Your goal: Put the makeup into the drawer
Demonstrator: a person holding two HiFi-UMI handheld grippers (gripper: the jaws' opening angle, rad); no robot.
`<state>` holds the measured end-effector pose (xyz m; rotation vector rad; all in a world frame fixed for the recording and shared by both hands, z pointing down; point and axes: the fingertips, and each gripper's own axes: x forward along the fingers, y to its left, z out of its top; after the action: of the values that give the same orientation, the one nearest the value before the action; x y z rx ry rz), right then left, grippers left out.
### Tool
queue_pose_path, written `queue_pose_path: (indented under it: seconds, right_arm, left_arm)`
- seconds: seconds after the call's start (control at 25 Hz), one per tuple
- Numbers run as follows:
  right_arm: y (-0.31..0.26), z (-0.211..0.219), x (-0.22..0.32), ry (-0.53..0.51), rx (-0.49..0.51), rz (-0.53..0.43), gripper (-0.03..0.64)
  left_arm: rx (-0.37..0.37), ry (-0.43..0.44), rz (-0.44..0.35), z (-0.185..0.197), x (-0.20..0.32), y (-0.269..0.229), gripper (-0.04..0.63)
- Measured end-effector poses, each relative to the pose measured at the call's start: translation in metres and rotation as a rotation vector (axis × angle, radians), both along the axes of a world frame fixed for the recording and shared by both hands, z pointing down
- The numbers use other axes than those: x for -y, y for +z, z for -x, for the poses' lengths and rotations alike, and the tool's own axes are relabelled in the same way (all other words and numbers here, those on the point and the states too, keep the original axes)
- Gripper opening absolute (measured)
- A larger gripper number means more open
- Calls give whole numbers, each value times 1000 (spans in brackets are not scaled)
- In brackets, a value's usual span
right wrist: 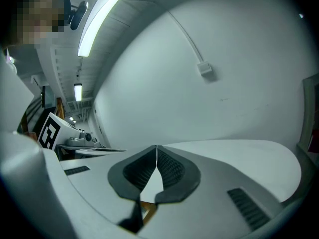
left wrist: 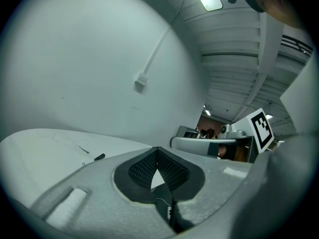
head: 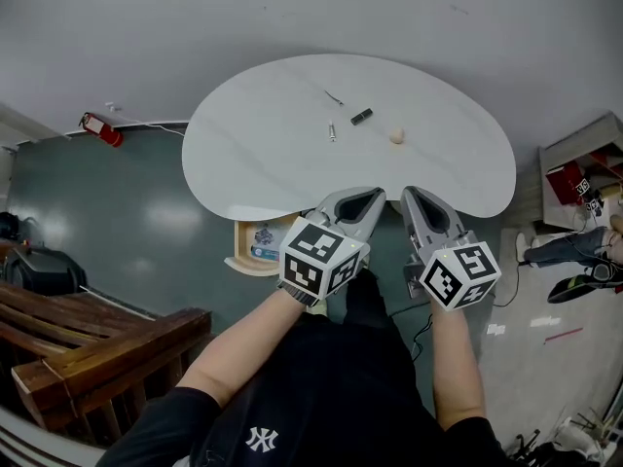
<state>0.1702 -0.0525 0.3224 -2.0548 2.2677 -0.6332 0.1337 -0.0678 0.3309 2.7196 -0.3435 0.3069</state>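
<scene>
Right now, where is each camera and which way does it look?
Head view: on the person's head, looking steeply down at the table; forearms, left gripper and right gripper show.
Left gripper view: on the left gripper, looking along its shut jaws over the table; right gripper at right.
Right gripper view: on the right gripper, along its shut jaws; left gripper at left.
Shared: all three see the table.

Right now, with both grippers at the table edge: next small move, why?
Probably open the right gripper and reach toward the beige round item on the white oval table: both it and the left gripper are shut and empty, and the light wooden drawer below the edge looks already open.
</scene>
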Motion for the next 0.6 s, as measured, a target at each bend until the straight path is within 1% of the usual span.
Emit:
queue_pose_path:
  seconds: [0.24,0.6]
  right_arm:
    - [36,-59,44,-40,46,57,17]
    - [106,-138,102,-84,118,165,20]
  left_arm:
    - [25,-42,27,-55,43,29,9]
    - [101,-92,40,-128,95,81,8]
